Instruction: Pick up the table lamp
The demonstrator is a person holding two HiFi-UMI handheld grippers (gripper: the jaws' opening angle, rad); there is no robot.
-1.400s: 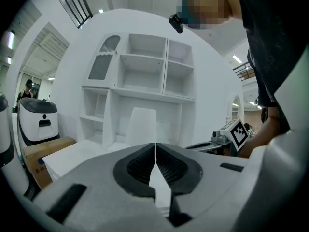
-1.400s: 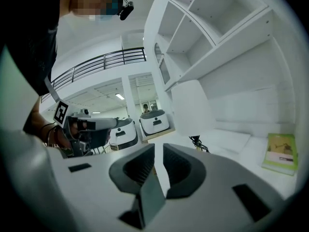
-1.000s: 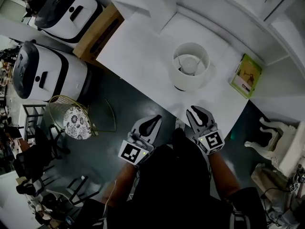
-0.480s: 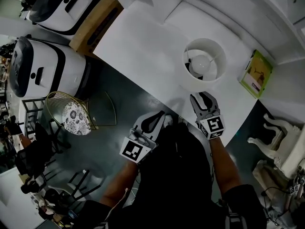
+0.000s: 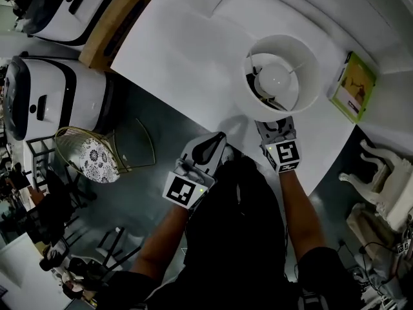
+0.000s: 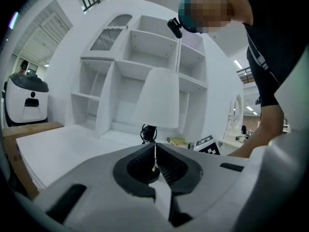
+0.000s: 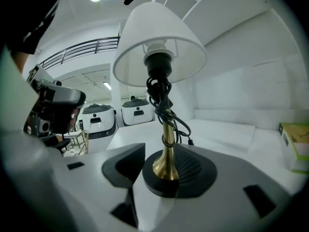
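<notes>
- Upper right of the head view: table lamp (image 5: 303,53) upright on the white table (image 5: 181,50), seen from above, with a round white shade and the bulb (image 5: 274,79) showing inside.
- In the right gripper view, at frame centre: brass stem (image 7: 166,151) rising from a round black base (image 7: 164,185), with black cord (image 7: 169,112) coiled around the stem under the socket.
- Right gripper (image 5: 276,126) just below the shade in the head view, tips reaching under its rim.
- Its jaws partly apart, having just been opening, with the lamp's base standing between them. A gap shows between the base and the pad at frame left, so no squeeze on it.
- Left gripper (image 5: 214,144) at lower centre of the head view, near the table's edge, left of the right gripper and apart from the lamp.
- Its jaws closed against each other, pad to pad.
- In the left gripper view: lamp at frame centre beyond the closed tips, in front of a white shelf unit (image 6: 145,57).
- Green book (image 5: 353,86) flat on the table, right of the lamp and apart from it.
- Cardboard box (image 5: 110,21) by the table's end at upper left.
- White-and-black machines (image 5: 39,99) on the floor at far left, with a gold wire stand (image 5: 97,157) below them.
</notes>
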